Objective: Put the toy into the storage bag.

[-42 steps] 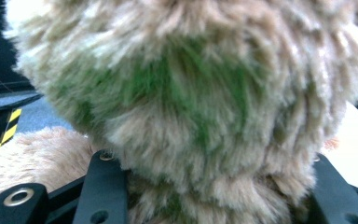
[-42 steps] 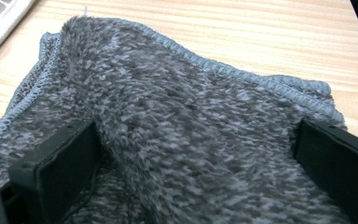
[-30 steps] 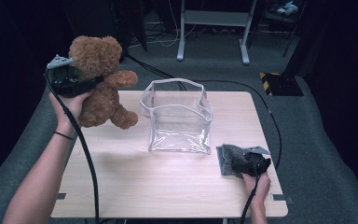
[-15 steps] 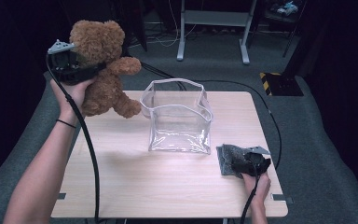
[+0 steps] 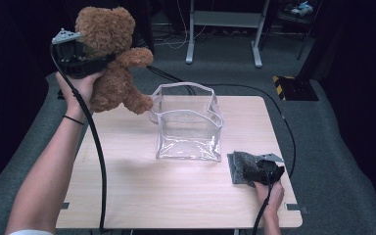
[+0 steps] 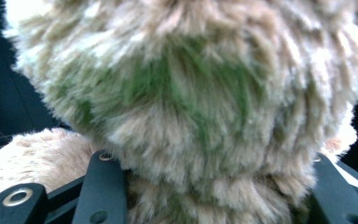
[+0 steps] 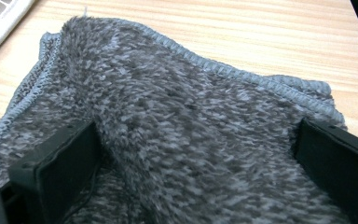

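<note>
**Teddy bear held high, clear bag waiting below**

Teddy bear (image 5: 111, 58) hangs in the air at the far left, above the table's left edge and just left of the clear plastic bag (image 5: 188, 122). We have our left gripper (image 5: 85, 62) clamped around its neck, below the head; in the left gripper view the black jaws press into the fur on both sides. One foot hangs close to the bag's upper left rim, though we cannot tell whether it touches.

Our right gripper (image 5: 254, 171) sits low at the near right of the wooden table (image 5: 142, 191), on a grey fleecy cloth (image 5: 237, 169). In the right gripper view the jaws stand apart with the cloth bunched up between them; we cannot tell whether the pads are actually pinching it.

We judge the bear is bound for the bag, and several things could spoil that. The bag is light, soft-walled and held by nothing, so a foot catching the rim could tip it, fold the wall inward or push it across the table. The bear is wide with arms splayed, so it may jam at the mouth. Our hold is on soft plush, which could slip and let the bear swing or drop. The left cable trails across the table's near left and could snag.
</note>
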`<state>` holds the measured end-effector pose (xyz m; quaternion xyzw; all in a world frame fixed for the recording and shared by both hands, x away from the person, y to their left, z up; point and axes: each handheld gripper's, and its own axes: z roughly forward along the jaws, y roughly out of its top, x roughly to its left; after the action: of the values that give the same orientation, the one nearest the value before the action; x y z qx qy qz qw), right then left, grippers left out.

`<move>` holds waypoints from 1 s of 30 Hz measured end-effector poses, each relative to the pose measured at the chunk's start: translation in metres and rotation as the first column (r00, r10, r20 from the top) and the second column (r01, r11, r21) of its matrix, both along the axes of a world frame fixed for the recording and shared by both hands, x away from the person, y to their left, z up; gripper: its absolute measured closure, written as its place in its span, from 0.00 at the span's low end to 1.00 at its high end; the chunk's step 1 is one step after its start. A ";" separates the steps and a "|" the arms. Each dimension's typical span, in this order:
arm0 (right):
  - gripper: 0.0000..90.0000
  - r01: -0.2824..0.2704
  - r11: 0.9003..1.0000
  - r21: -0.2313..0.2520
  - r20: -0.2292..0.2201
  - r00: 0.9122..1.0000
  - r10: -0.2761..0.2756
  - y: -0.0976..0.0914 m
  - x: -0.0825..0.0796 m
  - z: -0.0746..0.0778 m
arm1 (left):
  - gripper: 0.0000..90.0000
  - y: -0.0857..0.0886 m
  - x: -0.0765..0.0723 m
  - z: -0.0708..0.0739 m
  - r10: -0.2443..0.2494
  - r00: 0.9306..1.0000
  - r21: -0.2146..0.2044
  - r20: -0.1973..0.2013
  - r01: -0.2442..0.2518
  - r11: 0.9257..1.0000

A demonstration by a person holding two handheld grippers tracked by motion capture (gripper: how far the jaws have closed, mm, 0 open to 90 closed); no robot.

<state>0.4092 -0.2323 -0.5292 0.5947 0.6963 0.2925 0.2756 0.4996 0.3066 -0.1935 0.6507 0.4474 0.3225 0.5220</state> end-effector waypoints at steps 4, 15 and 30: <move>0.00 0.000 1.000 0.000 0.000 1.000 0.000 0.000 0.000 0.000 | 0.57 -0.007 0.003 0.003 -0.007 1.000 0.000 0.006 0.007 1.000; 0.00 -0.001 1.000 0.001 0.000 1.000 0.001 0.000 0.000 0.000 | 0.57 -0.035 0.013 0.012 -0.053 0.998 0.001 0.021 0.053 0.999; 0.00 -0.001 1.000 0.001 0.000 1.000 0.001 0.000 0.000 0.000 | 0.56 -0.081 0.033 0.016 -0.128 0.992 -0.007 0.009 0.128 0.992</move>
<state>0.4093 -0.2324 -0.5292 0.5946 0.6964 0.2929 0.2752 0.5326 0.2255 -0.1778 0.6748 0.4035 0.2894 0.5460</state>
